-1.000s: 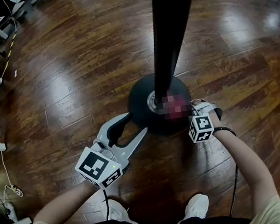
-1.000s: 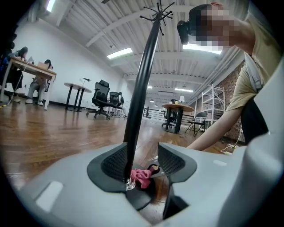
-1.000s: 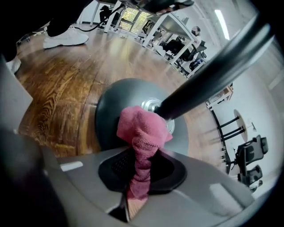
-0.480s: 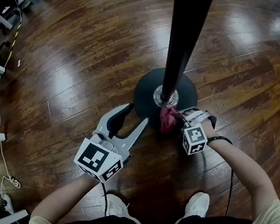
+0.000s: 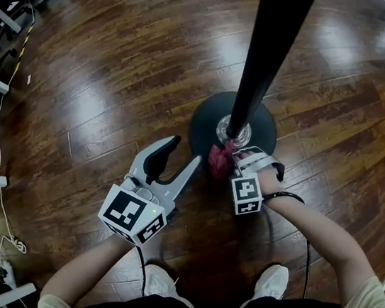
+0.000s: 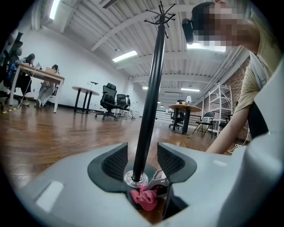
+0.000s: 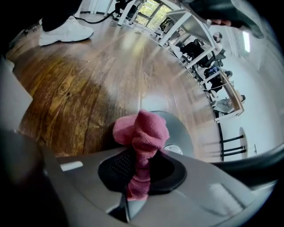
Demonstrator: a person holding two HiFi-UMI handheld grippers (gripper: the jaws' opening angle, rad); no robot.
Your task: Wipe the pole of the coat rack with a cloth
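Head view: the black pole (image 5: 268,38) of the coat rack runs from the upper right of the frame down to a shiny metal collar (image 5: 237,136) on the round dark base (image 5: 200,121), which stands on the wooden floor (image 5: 95,78). Just below the collar, the right hand-held gripper (image 5: 235,159) holds the pink cloth (image 5: 218,161) bunched at the foot of the pole, over the base's near edge. At lower left, the left hand-held gripper (image 5: 184,152) lies low, its jaws spread and pointing at the base, apart from it.

Left gripper view: the jaws stand wide apart and grip nothing. The pole rises in the gap between them but farther off, not touched. The cloth shows low in the centre, beside the collar.

Right gripper view: the jaws are closed on the cloth's lower part, and its free end bulges out ahead of them toward the base and collar at centre right.

The wipe looks to be at the very bottom of the pole. To do it well, the bulging end, not the jaw tips, should press on the pole. A long stroke up the shaft would beat dabbing at the collar. The wrist should turn so the cloth works round the far side as well. The rack is tall on a small base, so sideways pressure could rock it. The free left hand-held gripper could close lightly on the pole to steady it.
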